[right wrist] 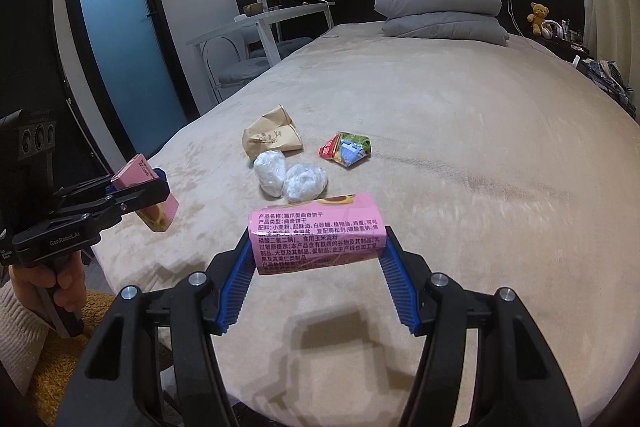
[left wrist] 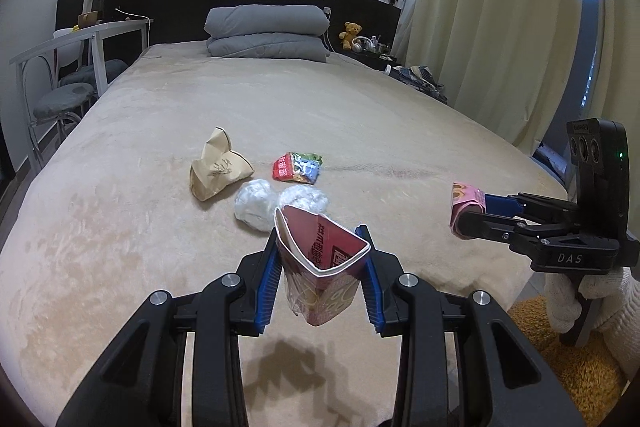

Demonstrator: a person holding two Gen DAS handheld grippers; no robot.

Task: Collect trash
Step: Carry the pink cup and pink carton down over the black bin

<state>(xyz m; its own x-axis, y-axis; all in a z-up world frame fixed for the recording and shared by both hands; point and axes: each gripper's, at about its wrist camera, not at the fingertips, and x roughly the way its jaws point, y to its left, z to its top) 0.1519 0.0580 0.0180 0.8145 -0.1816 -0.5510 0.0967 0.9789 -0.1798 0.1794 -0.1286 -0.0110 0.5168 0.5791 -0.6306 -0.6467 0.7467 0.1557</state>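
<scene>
A beige bed (left wrist: pixel 280 115) carries a crumpled brown paper bag (left wrist: pixel 218 167), two white plastic wads (left wrist: pixel 256 205) and a small colourful wrapper (left wrist: pixel 298 167), clustered near its foot. Above the bed's edge, the left gripper (left wrist: pixel 320 267) pinches a squashed red carton (left wrist: pixel 324 263); the right gripper (right wrist: pixel 318 251) clamps a pink biscuit packet (right wrist: pixel 316 237).

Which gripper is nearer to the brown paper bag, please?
Left. The left gripper is just short of the brown paper bag; the right gripper is off to the side.
</scene>
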